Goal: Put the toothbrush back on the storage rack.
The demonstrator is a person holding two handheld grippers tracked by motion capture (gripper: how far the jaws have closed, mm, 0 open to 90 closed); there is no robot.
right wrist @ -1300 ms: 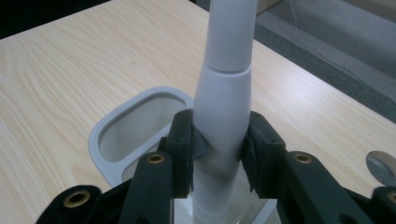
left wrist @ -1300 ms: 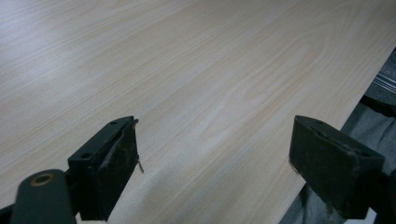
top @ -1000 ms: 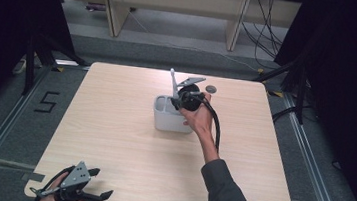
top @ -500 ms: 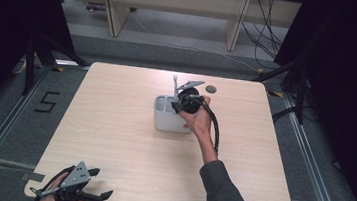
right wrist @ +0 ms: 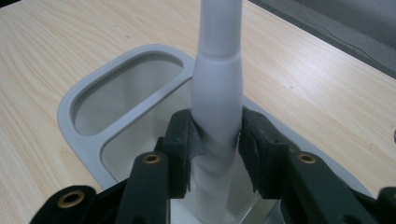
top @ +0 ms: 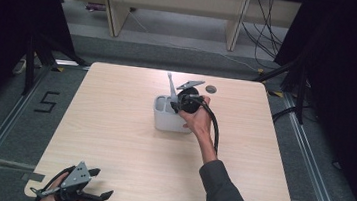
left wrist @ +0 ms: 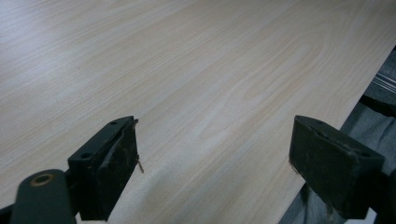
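A grey holder (top: 167,121) with two compartments (right wrist: 123,93) stands at the middle of the wooden table (top: 113,124). A pale grey stick-like utensil (top: 169,85) rises upright out of it. My right gripper (top: 182,101) is shut on the utensil (right wrist: 218,88), low on its handle, over the holder's larger compartment. The utensil's lower end is hidden inside. My left gripper (top: 87,196) rests at the table's near left corner, open, with only bare wood (left wrist: 210,116) between its jaws.
A small dark round disc (top: 211,89) lies on the table behind the holder. The right gripper's black cable (top: 215,129) loops along the forearm. Shelving and cables stand beyond the far edge. The table's near edge (left wrist: 327,135) runs close by the left gripper.
The right gripper has lowered the utensil a little deeper into the holder. The left gripper has stayed put.
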